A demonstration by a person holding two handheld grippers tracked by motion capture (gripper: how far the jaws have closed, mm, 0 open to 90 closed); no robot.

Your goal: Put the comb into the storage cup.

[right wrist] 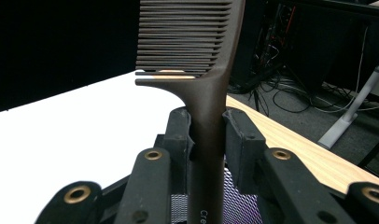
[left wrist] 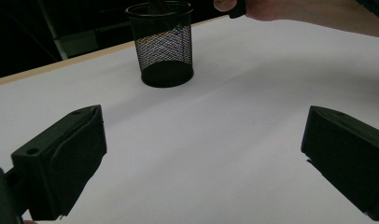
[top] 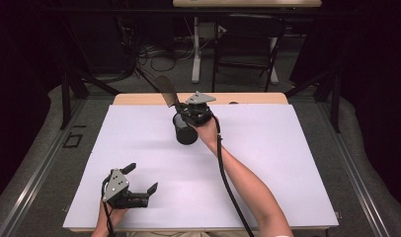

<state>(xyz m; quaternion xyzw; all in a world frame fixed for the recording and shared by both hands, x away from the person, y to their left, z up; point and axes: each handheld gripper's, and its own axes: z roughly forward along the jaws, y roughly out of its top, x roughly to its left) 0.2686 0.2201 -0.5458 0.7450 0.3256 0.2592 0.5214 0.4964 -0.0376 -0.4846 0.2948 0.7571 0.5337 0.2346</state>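
Observation:
A dark brown comb [top: 166, 90] stands upright with its teeth at the top, and my right gripper [top: 187, 109] is shut on its handle. In the right gripper view both pads press the handle of the comb [right wrist: 197, 56] from either side, with the right gripper [right wrist: 208, 135] just above a black mesh cup [right wrist: 239, 205]. The cup [top: 185, 132] stands on the white sheet at the back middle, and the handle's lower end reaches into its mouth. My left gripper [top: 141, 177] rests near the front left, open and holding nothing. The left gripper [left wrist: 204, 154] faces the cup [left wrist: 164, 44].
A white sheet [top: 267, 163] covers the table, with a strip of wooden tabletop [top: 253, 98] showing along the back edge. Beyond the table are a black chair [top: 248, 44], a desk leg [top: 195, 49] and loose cables [top: 154, 54] on the floor.

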